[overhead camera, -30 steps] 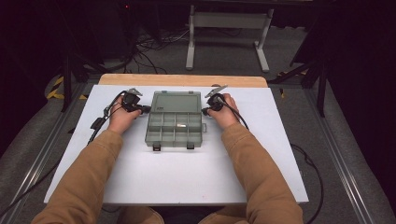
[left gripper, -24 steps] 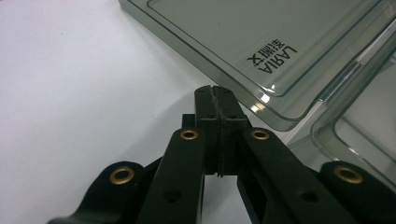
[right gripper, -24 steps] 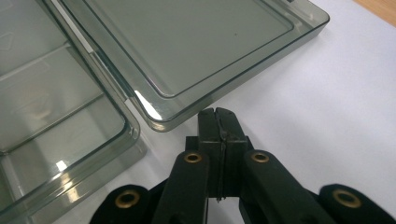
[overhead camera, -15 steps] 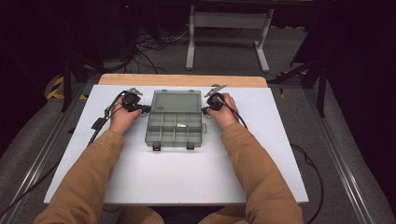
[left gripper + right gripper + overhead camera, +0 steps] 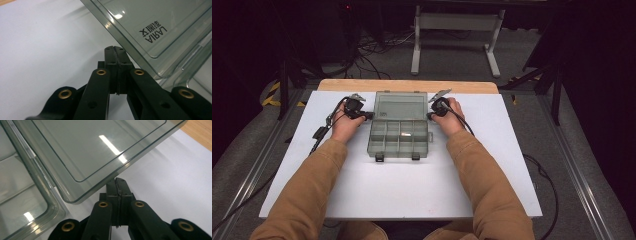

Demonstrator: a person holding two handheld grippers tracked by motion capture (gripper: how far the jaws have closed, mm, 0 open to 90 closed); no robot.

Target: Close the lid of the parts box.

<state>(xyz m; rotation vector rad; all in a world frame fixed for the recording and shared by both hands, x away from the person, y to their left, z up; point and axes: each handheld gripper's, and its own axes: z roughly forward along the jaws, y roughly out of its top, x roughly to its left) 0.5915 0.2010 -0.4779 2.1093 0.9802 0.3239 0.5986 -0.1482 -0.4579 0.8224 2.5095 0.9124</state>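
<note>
A clear grey plastic compartment box (image 5: 399,140) lies in the middle of the white table, with its lid (image 5: 401,106) swung up and back. My left gripper (image 5: 367,115) is shut with nothing in it, its tips (image 5: 115,48) just under the lid's (image 5: 155,27) left edge. My right gripper (image 5: 431,115) is also shut and empty, its tips (image 5: 119,180) under the lid's (image 5: 95,147) right edge. The lid hangs tilted above the table and casts a shadow. The box's divided base (image 5: 22,202) lies beside the right jaws.
A small pale item (image 5: 406,134) lies in one middle compartment. Two black latches (image 5: 379,157) stick out at the box's front. A wooden strip (image 5: 407,85) runs along the table's (image 5: 402,190) far edge. Cables trail from both grippers.
The lid stands slightly further up and back than one second ago. Both hands have stayed at the box's sides.
</note>
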